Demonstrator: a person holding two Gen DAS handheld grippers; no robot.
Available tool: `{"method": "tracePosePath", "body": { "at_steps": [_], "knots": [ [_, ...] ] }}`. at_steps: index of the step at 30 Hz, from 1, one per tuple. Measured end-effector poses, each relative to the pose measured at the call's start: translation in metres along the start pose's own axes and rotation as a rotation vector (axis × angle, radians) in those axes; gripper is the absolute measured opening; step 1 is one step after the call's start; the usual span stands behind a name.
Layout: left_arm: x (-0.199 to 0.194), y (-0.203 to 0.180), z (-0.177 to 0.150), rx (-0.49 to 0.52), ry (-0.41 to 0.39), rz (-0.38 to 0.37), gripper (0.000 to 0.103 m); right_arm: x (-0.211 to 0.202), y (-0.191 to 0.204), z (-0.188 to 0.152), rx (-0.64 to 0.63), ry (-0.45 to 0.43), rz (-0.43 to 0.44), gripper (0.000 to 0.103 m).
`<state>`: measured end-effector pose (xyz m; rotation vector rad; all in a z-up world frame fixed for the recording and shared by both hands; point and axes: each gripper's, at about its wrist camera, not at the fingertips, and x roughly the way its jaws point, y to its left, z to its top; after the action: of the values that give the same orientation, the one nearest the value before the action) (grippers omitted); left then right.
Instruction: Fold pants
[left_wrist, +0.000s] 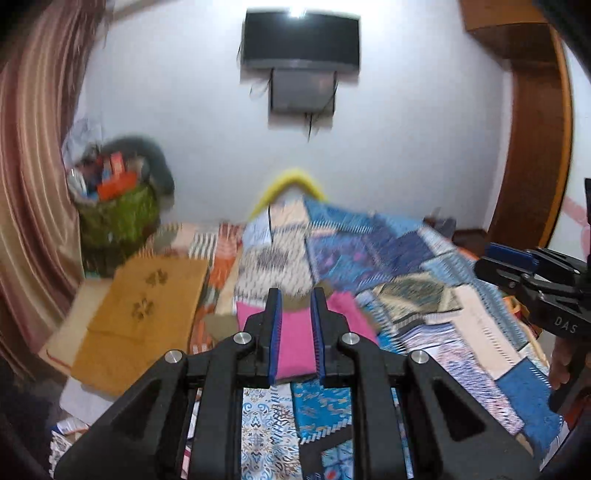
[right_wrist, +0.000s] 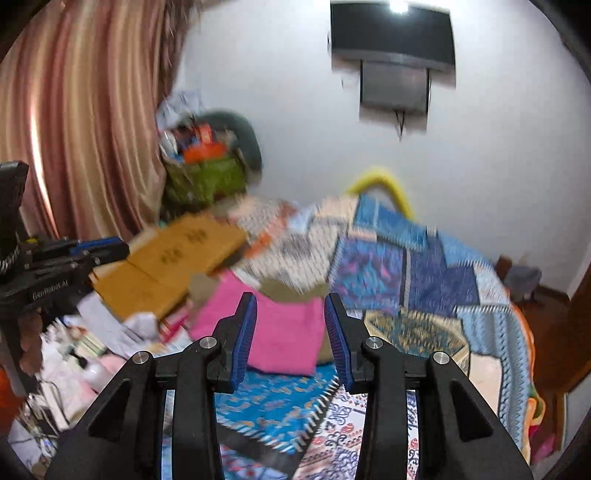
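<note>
The pink pants (left_wrist: 295, 343) lie folded in a compact rectangle on the patchwork bedspread (left_wrist: 388, 258). They also show in the right wrist view (right_wrist: 284, 332), with an olive-brown piece (right_wrist: 291, 290) at their far edge. My left gripper (left_wrist: 296, 295) is open and empty, held above the pants. My right gripper (right_wrist: 290, 301) is open and empty, also above them. The right gripper shows at the right edge of the left wrist view (left_wrist: 517, 266); the left gripper shows at the left edge of the right wrist view (right_wrist: 92, 251). Both views are motion-blurred.
A mustard-yellow folded cloth (left_wrist: 144, 314) lies left of the pants. A green basket of clutter (left_wrist: 118, 206) stands by the curtain (left_wrist: 29, 184). A TV (left_wrist: 301, 40) hangs on the wall. Loose clutter (right_wrist: 74, 350) lies at the bed's left side.
</note>
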<state>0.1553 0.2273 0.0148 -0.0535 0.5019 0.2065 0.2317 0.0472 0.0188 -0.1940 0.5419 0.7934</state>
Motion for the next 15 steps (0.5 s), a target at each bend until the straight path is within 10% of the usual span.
{"method": "tracePosePath", "body": {
  "at_steps": [8, 13, 15],
  "knots": [
    [-0.126, -0.053, -0.013, 0.061, -0.217, -0.003, 0.02, -0.114, 0.026, -0.003, 0.029, -0.251, 0.06, 0.034],
    [-0.165, -0.07, -0.032, 0.058, -0.313, 0.031, 0.061, -0.156, 0.04, -0.026, 0.034, -0.33, 0.044, 0.035],
    [-0.174, -0.071, -0.039, 0.032, -0.332, 0.038, 0.076, -0.164, 0.046, -0.036, 0.028, -0.34, 0.023, 0.051]
  ]
}}
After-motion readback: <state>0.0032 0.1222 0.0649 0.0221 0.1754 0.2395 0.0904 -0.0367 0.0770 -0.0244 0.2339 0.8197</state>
